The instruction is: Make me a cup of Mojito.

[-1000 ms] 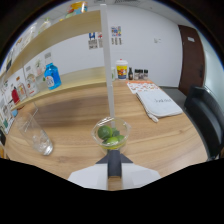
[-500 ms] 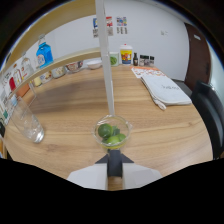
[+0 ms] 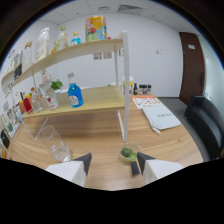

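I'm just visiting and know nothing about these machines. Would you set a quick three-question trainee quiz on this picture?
1. True or false: the gripper is shut on the empty glass.
2. What lies in the small bowl just ahead of the fingers?
3. The blue bottle stands: A) on the shelf, B) on the floor, C) in the bowl.

Key: 1 false, the fingers are open; 2 green lime pieces; 3 A.

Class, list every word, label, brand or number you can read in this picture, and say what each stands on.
None can be read.
Blue bottle label: blurred.
Top-shelf canister print: blurred.
Papers on the table: print too small.
Wall notices: too small.
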Available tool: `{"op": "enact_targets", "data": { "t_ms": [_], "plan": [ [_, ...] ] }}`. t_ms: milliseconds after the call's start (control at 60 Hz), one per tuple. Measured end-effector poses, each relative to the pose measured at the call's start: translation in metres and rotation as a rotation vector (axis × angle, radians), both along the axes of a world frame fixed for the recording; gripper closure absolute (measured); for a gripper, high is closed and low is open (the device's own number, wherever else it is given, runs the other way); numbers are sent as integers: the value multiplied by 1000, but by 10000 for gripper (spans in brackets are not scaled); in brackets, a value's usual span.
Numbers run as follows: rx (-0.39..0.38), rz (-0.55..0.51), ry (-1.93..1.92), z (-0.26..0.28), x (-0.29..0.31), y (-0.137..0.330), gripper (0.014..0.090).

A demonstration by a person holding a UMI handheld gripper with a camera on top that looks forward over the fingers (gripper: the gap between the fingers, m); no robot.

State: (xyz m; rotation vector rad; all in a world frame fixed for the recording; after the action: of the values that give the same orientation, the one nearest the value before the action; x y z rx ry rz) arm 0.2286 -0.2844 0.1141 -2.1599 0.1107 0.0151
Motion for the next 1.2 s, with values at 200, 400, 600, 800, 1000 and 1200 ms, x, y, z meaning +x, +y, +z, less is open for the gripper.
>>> {"op": "enact_targets", "data": {
  "t_ms": [200,400,600,800,1000,1200],
  "plan": [
    [112,23,20,57,-83,-10,197],
    [116,34,25,47,-152,-23,199],
    [138,53,22,57,-187,-5,194],
    [185,66,-15,89,-192,53,197],
    [201,96,-77,104,-194,115,205],
    [134,87,-83,81,-194,156,370]
  ]
}}
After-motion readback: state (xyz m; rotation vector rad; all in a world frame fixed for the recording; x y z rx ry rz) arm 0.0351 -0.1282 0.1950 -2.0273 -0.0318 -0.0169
